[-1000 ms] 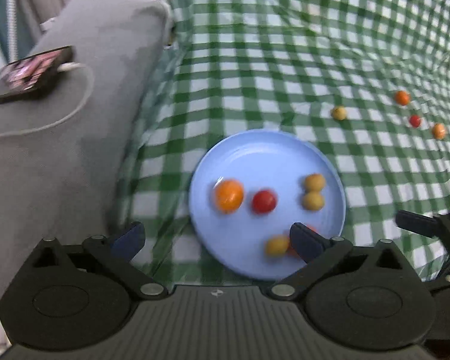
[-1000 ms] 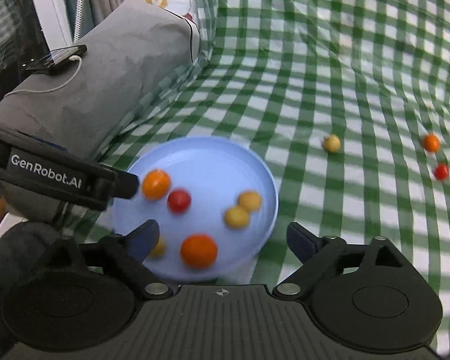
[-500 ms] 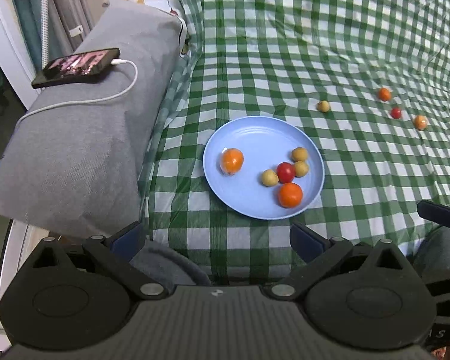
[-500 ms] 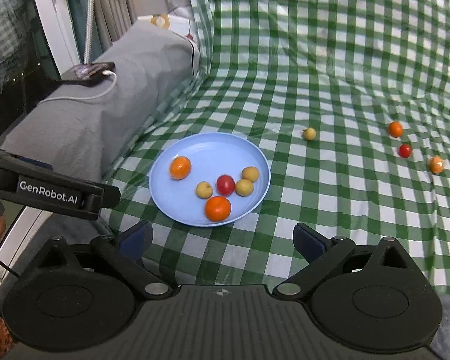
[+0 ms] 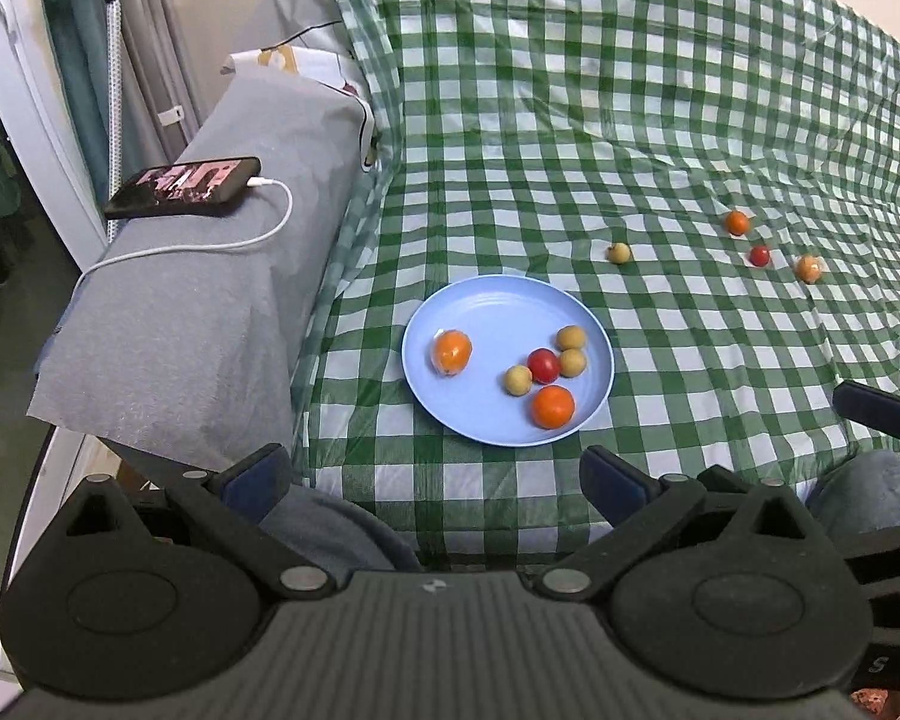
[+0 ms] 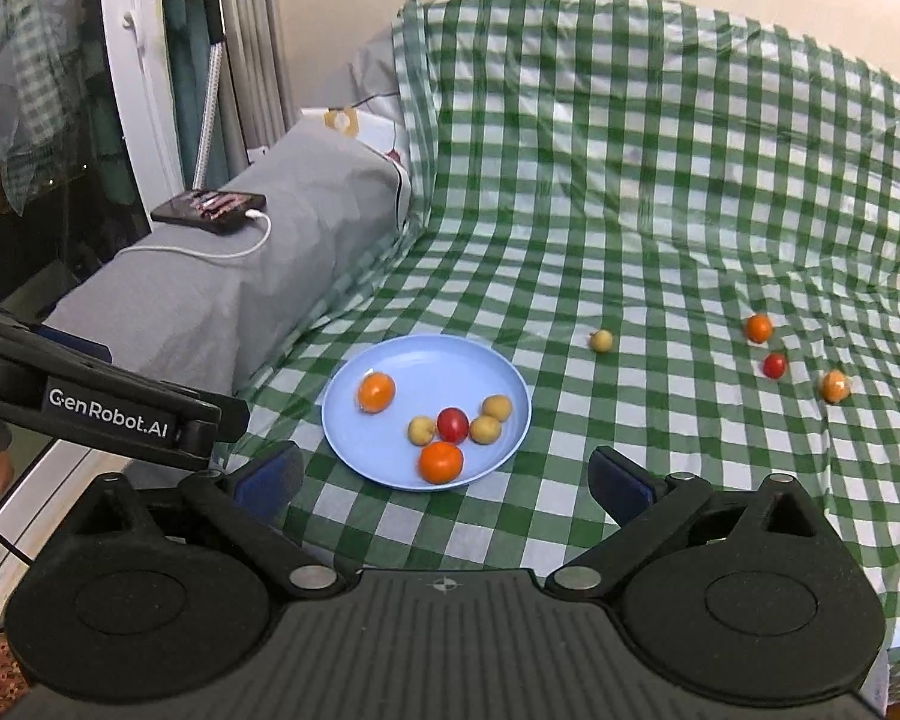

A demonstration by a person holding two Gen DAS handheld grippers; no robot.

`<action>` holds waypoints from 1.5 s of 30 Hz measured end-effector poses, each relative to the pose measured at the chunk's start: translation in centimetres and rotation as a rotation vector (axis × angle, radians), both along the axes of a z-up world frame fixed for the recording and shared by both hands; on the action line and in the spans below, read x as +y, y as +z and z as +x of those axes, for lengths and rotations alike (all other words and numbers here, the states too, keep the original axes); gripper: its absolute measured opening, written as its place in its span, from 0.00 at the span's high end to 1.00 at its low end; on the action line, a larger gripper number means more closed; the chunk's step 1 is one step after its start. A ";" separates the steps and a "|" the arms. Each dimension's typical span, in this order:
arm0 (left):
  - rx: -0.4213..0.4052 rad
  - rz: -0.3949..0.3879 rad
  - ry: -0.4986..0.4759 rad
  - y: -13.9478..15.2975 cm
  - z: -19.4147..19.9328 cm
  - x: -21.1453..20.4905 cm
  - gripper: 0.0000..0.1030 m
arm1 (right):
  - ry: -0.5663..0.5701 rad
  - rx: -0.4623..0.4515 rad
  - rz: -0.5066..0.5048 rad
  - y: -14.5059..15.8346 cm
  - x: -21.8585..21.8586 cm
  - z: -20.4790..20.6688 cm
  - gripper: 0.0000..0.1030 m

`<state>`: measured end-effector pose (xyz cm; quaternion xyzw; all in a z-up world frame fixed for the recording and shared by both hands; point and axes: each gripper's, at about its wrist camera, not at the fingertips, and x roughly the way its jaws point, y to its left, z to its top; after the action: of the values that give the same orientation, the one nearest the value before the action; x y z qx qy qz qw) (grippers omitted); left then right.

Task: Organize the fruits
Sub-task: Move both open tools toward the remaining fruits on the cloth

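A blue plate [image 5: 486, 312] [image 6: 426, 360] lies on the green checked cloth and holds several fruits: two orange ones [image 5: 452, 351] [image 5: 552, 406], a red one [image 5: 543, 364] and three yellow ones. Loose on the cloth to the right lie a yellow fruit [image 5: 618, 252] [image 6: 600, 339], two orange ones [image 5: 736, 222] [image 5: 808, 267] and a red one [image 5: 759, 255] [image 6: 774, 365]. My left gripper [image 5: 432, 477] is open and empty, near the plate's front edge. My right gripper [image 6: 444, 477] is open and empty, just in front of the plate.
A grey cushion [image 5: 210, 300] [image 6: 222, 276] borders the cloth on the left, with a phone [image 5: 183, 187] [image 6: 210, 210] and white cable on it. A white door frame stands further left. The cloth's front edge is below the grippers.
Both grippers have pulled back and up from the plate, which now looks smaller and farther. The fruits on the plate have rolled into a new arrangement.
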<state>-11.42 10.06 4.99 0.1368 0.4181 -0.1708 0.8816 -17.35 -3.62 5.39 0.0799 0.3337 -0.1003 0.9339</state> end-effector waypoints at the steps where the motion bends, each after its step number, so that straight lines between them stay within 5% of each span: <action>1: -0.002 -0.001 0.000 0.1 -0.2 0.0 0.01 | -0.003 -0.007 -0.001 0.2 0.0 -0.2 0.02; 15: -0.030 0.002 0.001 0.9 -1.5 0.0 0.01 | -0.014 -0.051 -0.010 1.0 0.3 -1.8 0.01; 45: 0.046 0.089 -0.020 -1.9 1.9 -3.5 0.01 | -0.049 0.069 0.153 -2.0 -3.8 0.4 0.01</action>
<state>-9.56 6.54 3.05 0.1760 0.4443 -0.1641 0.8630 -16.97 -7.38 3.38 0.1557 0.3704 -0.1001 0.9102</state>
